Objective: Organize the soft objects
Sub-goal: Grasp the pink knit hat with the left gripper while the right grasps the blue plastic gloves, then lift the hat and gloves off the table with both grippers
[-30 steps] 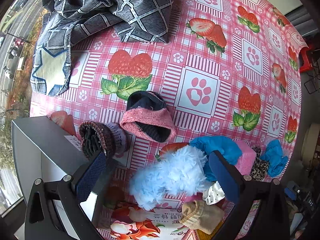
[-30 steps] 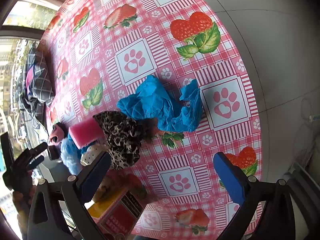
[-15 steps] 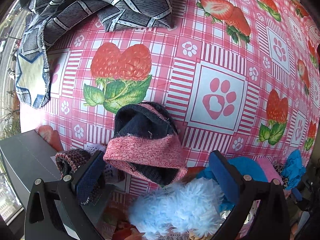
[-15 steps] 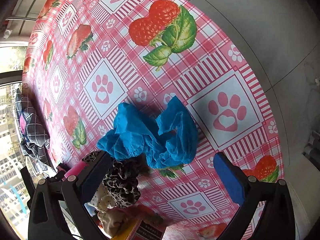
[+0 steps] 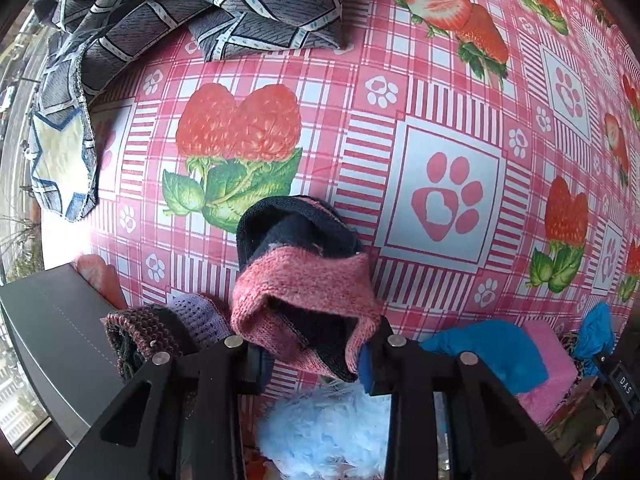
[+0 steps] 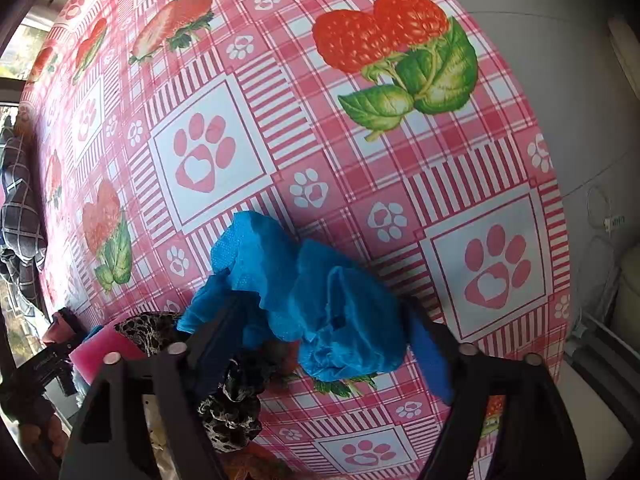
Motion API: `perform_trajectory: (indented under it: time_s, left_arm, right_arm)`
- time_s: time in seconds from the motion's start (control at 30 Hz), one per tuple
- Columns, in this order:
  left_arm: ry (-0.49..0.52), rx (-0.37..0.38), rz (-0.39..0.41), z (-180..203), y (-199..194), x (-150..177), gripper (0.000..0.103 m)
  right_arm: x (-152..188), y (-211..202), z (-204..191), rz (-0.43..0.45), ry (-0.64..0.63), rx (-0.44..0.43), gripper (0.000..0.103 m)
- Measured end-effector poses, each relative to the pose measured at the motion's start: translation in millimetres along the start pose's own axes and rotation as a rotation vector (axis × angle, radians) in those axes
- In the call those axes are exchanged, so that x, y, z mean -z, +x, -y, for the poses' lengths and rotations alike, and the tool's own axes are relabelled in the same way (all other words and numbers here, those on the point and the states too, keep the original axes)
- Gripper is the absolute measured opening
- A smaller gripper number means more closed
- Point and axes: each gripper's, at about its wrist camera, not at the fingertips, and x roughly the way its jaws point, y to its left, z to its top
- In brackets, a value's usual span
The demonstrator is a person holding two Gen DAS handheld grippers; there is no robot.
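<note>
Nearest in the left wrist view, the left hand-held gripper [image 5: 312, 356] is closing, its pads pressing the pink-and-navy knit hat [image 5: 304, 304] on the desk [image 5: 440, 128]. A fluffy pale-blue item [image 5: 324, 432] lies under it. Farther off sits a grey checked cloth [image 5: 192, 12]. The right hand-held gripper [image 6: 320, 344] is closing around the crumpled blue cloth [image 6: 312, 292], beside a leopard-print item [image 6: 228, 408].
</note>
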Motion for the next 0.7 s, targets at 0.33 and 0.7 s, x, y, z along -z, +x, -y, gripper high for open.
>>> perform_trajectory:
  time_s: [0.33, 0.7]
  left_arm:
    - [0.003, -0.013, 0.146, -1.9, -52.5, 26.1, 0.03]
    - [0.073, -0.013, 0.224, 5.2, -109.9, 84.9, 0.03]
  right_arm:
    - [1.3, -44.8, 1.1, 0.072, -0.065, -0.086, 0.031]
    - [12.8, -76.4, 26.0, 0.087, -0.039, -0.168, 0.031]
